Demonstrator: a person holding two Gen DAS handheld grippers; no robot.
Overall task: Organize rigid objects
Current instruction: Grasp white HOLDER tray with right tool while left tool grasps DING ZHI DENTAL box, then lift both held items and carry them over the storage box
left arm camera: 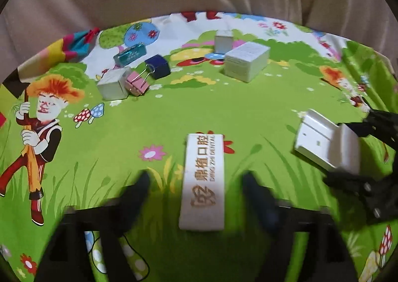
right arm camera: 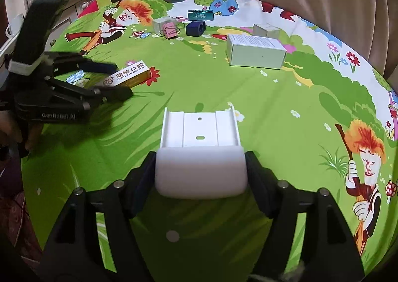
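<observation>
- Left gripper (left arm camera: 196, 182) hovers over the cartoon tablecloth (left arm camera: 248, 113), jaws wide apart, straddling the dental box (left arm camera: 202, 182) without touching it.
- Right gripper (right arm camera: 200, 170) has the white plastic bracket (right arm camera: 200, 147) between its jaws, pads at its sides; whether they press it, I cannot tell.
- Small boxes and a pink binder clip (left arm camera: 138, 84) sit well beyond.

White dental box (left arm camera: 202, 182) flat on cloth

left gripper (left arm camera: 196, 182) blurred (jaws smeared), box print unreadable
</observation>
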